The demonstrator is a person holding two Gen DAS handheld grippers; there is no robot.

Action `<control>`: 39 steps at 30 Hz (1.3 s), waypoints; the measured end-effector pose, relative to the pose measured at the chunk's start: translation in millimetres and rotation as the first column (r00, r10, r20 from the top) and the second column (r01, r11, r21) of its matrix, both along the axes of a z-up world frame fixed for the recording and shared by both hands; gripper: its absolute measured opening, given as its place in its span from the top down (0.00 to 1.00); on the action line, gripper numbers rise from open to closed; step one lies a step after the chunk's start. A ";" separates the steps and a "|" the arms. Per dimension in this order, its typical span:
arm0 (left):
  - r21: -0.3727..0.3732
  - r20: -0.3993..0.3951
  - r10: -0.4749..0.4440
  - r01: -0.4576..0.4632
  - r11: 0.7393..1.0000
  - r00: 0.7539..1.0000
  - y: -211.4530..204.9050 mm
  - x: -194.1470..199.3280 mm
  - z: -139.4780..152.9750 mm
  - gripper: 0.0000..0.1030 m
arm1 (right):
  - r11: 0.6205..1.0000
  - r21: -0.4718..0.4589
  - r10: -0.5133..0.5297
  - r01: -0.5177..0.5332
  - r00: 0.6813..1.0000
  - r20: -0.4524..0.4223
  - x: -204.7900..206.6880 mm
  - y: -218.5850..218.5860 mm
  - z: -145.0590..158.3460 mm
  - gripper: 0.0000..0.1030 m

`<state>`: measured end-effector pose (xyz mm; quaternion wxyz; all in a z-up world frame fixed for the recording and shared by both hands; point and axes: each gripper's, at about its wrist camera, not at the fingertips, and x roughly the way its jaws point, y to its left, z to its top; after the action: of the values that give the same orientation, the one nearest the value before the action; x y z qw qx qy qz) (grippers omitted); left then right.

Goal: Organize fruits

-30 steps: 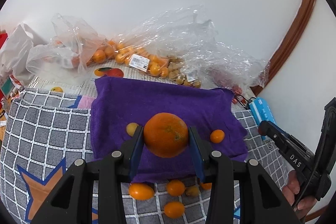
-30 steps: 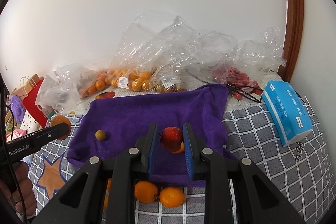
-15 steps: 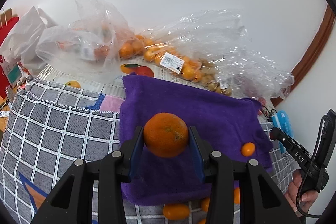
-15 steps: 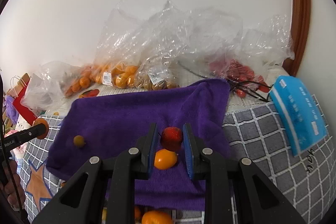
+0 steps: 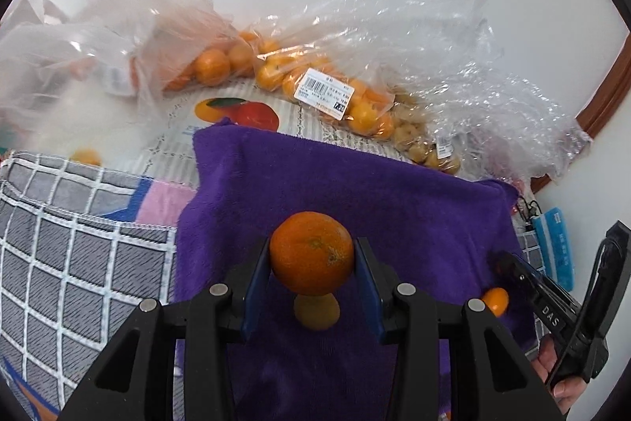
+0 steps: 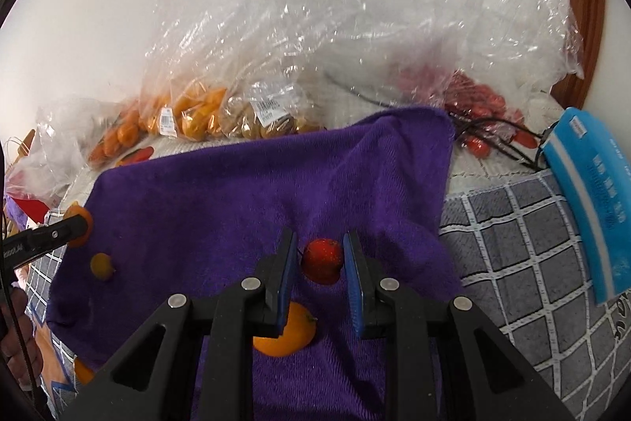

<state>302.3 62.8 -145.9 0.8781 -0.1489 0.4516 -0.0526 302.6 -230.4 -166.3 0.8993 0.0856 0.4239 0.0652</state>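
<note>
Currently both grippers carry fruit over the purple towel. Left gripper is clamped on an orange, pads squeezing its sides, held above a small yellowish fruit lying on the towel. Right gripper is closed tight on a small red fruit — narrow gap because the fruit is tiny. A small orange fruit sits on the towel just below its left finger. Both point downward, so likely the towel is the sorting spot, one kind per area. Bags of fruit line the wall behind; blue tissue pack lies off to the right — not involved.
</note>
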 end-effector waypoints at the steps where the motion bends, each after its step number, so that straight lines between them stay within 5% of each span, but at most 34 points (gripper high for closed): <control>1: 0.004 -0.007 0.002 -0.002 1.000 1.000 -0.4 2.1 -2.0 0.61 | 1.000 0.000 0.003 -0.003 1.000 -0.004 0.6 0.6 -1.5 0.77; 11: 0.032 -0.060 0.007 -0.006 0.999 0.998 -6.8 11.7 -13.1 0.61 | 1.000 -0.020 0.008 -0.008 1.000 -0.029 7.5 5.5 -11.7 0.76; 21: 0.032 -0.081 0.014 -0.011 0.999 0.997 -2.9 7.1 -8.1 0.61 | 0.999 -0.036 -0.007 0.007 1.000 -0.006 -14.7 4.0 10.3 0.69; 39: 0.034 0.033 0.015 -0.016 0.999 0.999 9.5 -93.5 50.0 0.50 | 0.998 -0.059 -0.022 0.027 0.997 0.071 -119.3 5.3 69.0 0.57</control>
<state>208.9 72.2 -95.9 0.8882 -0.1363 0.4368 -0.0407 183.3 -225.1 -97.4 0.9166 0.0616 0.3926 0.0445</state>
